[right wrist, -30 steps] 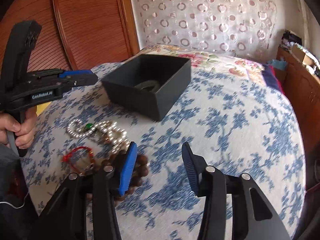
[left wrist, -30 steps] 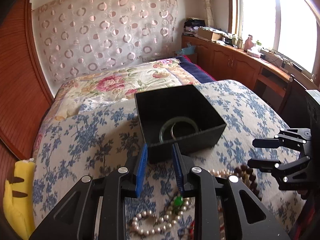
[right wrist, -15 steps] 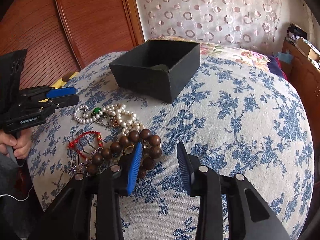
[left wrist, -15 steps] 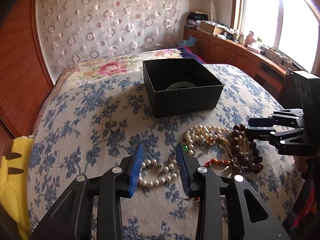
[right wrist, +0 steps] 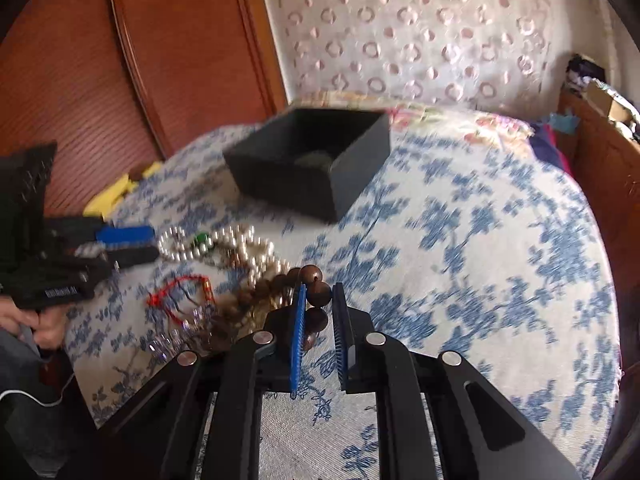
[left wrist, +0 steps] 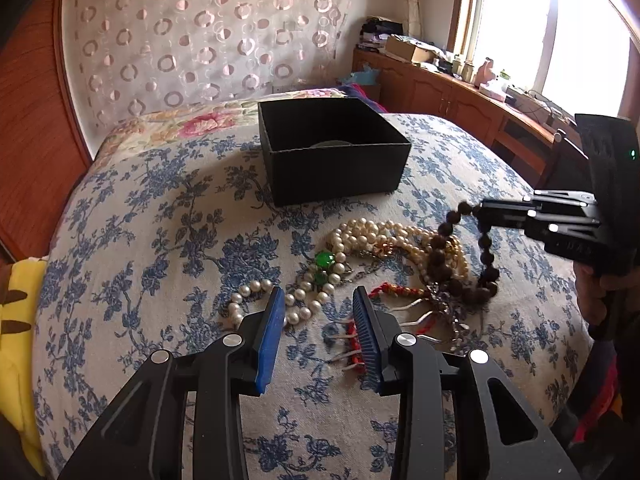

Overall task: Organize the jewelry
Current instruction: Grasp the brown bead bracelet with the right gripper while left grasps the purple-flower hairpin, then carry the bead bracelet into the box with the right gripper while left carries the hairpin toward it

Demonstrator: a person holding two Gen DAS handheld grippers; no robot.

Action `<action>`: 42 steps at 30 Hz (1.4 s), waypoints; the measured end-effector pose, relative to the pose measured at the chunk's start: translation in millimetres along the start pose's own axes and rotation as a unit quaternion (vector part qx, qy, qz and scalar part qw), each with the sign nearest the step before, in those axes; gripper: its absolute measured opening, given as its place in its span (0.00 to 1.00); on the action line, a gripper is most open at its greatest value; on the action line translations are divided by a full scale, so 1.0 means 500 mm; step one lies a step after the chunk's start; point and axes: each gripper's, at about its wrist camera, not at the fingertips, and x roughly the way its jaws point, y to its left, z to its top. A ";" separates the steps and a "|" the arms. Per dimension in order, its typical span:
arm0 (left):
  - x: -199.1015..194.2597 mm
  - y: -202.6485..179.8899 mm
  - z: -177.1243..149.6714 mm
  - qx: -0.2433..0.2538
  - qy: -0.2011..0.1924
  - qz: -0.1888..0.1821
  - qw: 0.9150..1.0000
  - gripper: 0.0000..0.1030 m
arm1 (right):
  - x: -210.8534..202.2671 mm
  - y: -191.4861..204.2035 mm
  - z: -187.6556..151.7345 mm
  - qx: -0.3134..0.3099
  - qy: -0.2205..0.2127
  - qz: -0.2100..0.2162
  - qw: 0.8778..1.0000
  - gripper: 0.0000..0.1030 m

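Note:
A black open box [left wrist: 334, 150] stands on the blue-flowered bedspread, with a greenish bangle [left wrist: 332, 144] inside; it also shows in the right wrist view [right wrist: 308, 162]. In front of it lies a heap of jewelry: a pearl necklace [left wrist: 372, 236] with green beads [left wrist: 325, 260], a red string bracelet [left wrist: 394, 292]. My right gripper [right wrist: 319, 294] is shut on a brown wooden bead bracelet [right wrist: 318, 292], lifting one end off the heap [left wrist: 486, 244]. My left gripper [left wrist: 319, 298] is open and empty, just above the near pearls.
A yellow plush toy [left wrist: 18, 320] lies at the bed's left edge. A wooden headboard [right wrist: 140, 60] and a patterned curtain [left wrist: 200, 40] stand behind the bed. A wooden cabinet [left wrist: 452, 96] with clutter runs under the window on the right.
My right gripper has closed on the brown bead bracelet and begun lifting it. My left gripper has drawn back from the box to the near pearls, still open.

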 end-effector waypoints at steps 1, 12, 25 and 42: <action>-0.002 -0.005 -0.002 0.003 -0.001 0.000 1.000 0.33 | -0.009 -0.002 0.003 0.000 -0.007 -0.004 1.000 0.14; -0.017 -0.097 -0.004 0.041 -0.003 -0.025 0.999 0.39 | -0.104 -0.026 0.008 0.009 -0.052 -0.046 0.998 0.14; 0.018 -0.179 -0.026 0.111 0.027 -0.012 0.993 0.46 | -0.088 -0.046 -0.025 0.032 -0.037 -0.046 0.998 0.14; 0.038 -0.199 -0.035 0.137 0.041 -0.010 0.990 0.22 | -0.072 -0.043 -0.029 0.036 -0.028 -0.045 0.998 0.14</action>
